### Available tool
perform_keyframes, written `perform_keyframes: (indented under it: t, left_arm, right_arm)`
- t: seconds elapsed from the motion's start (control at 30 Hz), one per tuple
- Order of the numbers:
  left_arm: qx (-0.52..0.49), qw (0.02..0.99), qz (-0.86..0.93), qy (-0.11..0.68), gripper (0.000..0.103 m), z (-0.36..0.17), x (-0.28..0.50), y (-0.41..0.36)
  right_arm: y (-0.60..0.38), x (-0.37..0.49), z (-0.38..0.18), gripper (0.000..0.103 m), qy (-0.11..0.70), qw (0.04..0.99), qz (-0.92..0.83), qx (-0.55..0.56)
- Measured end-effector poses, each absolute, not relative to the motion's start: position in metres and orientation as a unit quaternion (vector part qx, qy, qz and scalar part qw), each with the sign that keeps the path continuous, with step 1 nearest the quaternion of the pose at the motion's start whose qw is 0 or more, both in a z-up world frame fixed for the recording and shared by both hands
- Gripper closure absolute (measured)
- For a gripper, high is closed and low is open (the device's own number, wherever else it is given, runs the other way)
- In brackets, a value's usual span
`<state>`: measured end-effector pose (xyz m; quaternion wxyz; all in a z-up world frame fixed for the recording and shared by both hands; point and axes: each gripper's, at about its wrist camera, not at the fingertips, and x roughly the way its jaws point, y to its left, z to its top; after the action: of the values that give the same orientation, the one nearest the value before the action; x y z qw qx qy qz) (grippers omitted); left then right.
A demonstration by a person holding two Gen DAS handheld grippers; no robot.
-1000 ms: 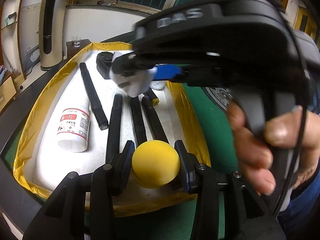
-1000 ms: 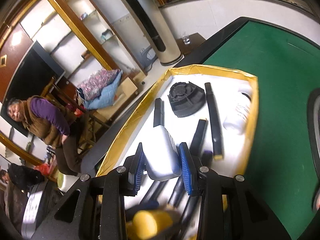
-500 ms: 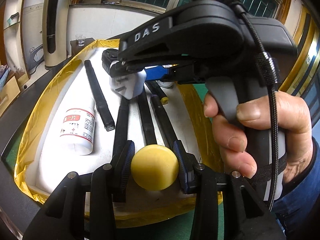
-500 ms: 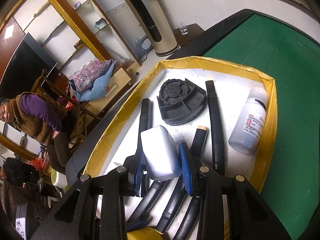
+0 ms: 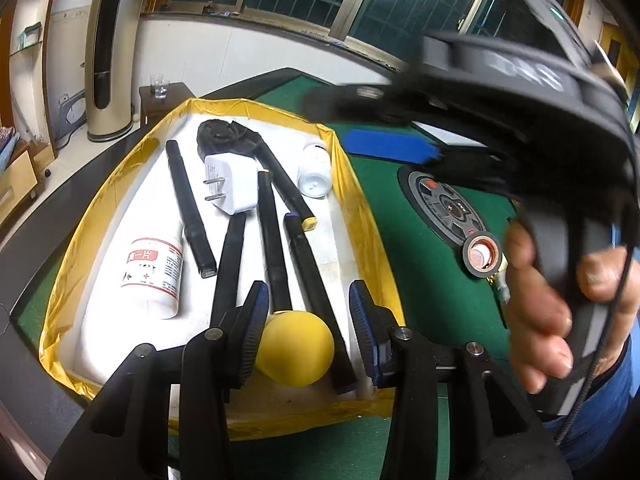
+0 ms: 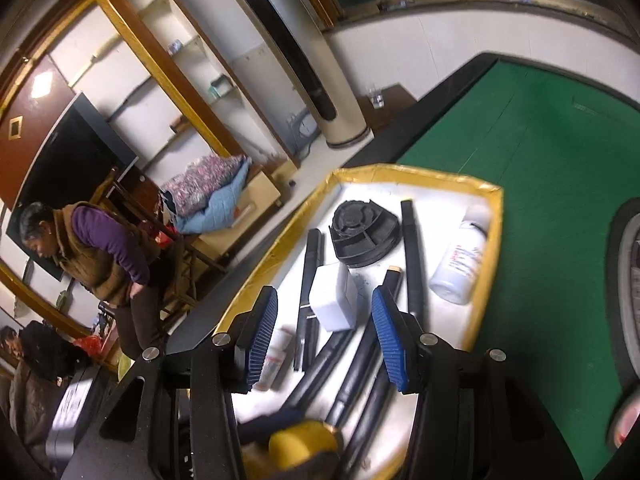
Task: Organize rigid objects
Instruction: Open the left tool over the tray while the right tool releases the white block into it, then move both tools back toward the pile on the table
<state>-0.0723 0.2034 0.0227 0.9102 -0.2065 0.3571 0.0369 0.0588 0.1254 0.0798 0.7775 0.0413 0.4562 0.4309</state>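
Note:
A white tray with a yellow rim (image 5: pixel 360 184) (image 6: pixel 494 240) holds several black bars (image 5: pixel 188 200), a white plug adapter (image 5: pixel 230 182) (image 6: pixel 334 296), a black round part (image 5: pixel 222 136) (image 6: pixel 364 234) and two white bottles (image 5: pixel 154 272) (image 6: pixel 460 268). My left gripper (image 5: pixel 306 336) is open over the tray's near end, and a yellow ball (image 5: pixel 296 350) rests loose between its jaws on the tray. My right gripper (image 6: pixel 326 334) is open and empty above the adapter, which lies across the bars. In the left wrist view it shows blurred at the upper right (image 5: pixel 400 132).
The tray stands on a green table (image 5: pixel 424 256) with a dark edge. A black tape roll (image 5: pixel 482 252) and a round inlay (image 5: pixel 448 208) lie right of the tray. A person stands past the table's left side (image 6: pixel 96 256).
My right gripper opened, dropped the white adapter onto the bars in the tray and pulled back up to the right. My left gripper opened off the yellow ball.

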Motion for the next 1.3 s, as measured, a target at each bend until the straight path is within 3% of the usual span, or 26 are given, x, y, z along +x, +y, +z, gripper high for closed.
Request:
perform_keyframes:
  t: [0.8,1.03,1.3]
  left_arm:
    - [-0.160,0.923,0.022,0.349,0.063,0.066,-0.060,0.138]
    - [-0.142,0.923,-0.021,0.357,0.063,0.080,-0.043,0.098]
    - [-0.112,0.914,-0.062,0.384,0.063,0.070,-0.033,0.057]
  right_arm:
    - [-0.157,0.035,0.068,0.059,0.408,0.850,0.288,0.168]
    - [-0.198,0.049,0.061,0.059,0.426,0.856,0.232,0.181]
    - [-0.161,0.048,0.035,0.059,0.484,0.823,0.264,0.139]
